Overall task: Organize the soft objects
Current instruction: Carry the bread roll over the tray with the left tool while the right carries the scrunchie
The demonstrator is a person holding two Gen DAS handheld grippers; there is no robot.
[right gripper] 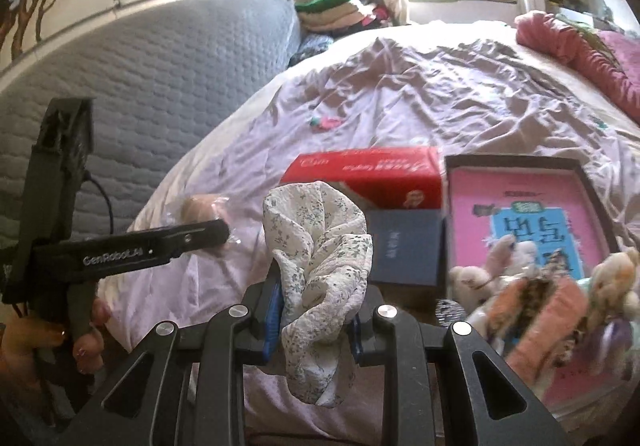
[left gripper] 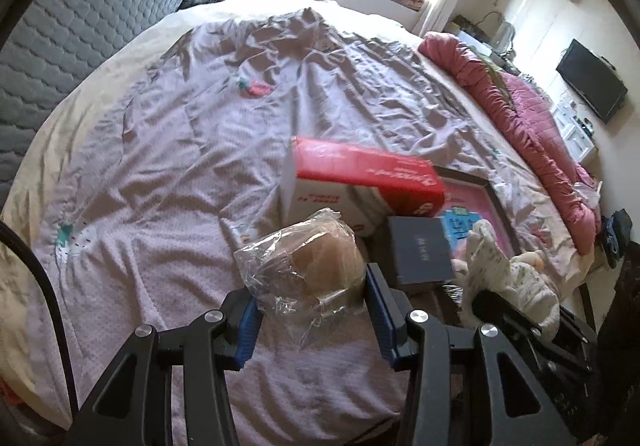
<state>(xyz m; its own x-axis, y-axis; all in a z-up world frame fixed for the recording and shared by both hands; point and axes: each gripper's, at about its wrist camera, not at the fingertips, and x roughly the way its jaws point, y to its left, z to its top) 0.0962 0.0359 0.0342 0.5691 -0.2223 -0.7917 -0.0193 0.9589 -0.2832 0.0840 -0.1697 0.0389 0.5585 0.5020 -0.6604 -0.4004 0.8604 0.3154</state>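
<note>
1. Over the near end of the bed, the left tongs hold a tan, rounded soft thing in crinkled clear wrap. The blue pads sit against its two sides with the jaws spread fairly wide, which looks like a light squeeze suited to something that would flatten under pressure.

2. The right tongs are nearly closed on a bunched white floral cloth. It is pinched low down, so the loose folds stand above the jaws and a tail hangs beneath them; gripping the gathered part probably keeps the fabric from slipping out.

3. Both soft items are carried above the lilac sheet rather than resting on it, just short of a red carton, a dark blue box and a dark tray with a pink book.

4. A heap of plush toys lies on the tray's near corner, so I judge that to be where soft things are being gathered.

5. In the right wrist view the left device reaches in level from the left, its handle gripped by a hand with painted nails.

6. The right tongs point forward and slightly down toward the boxes, to the right of the left ones.
</note>
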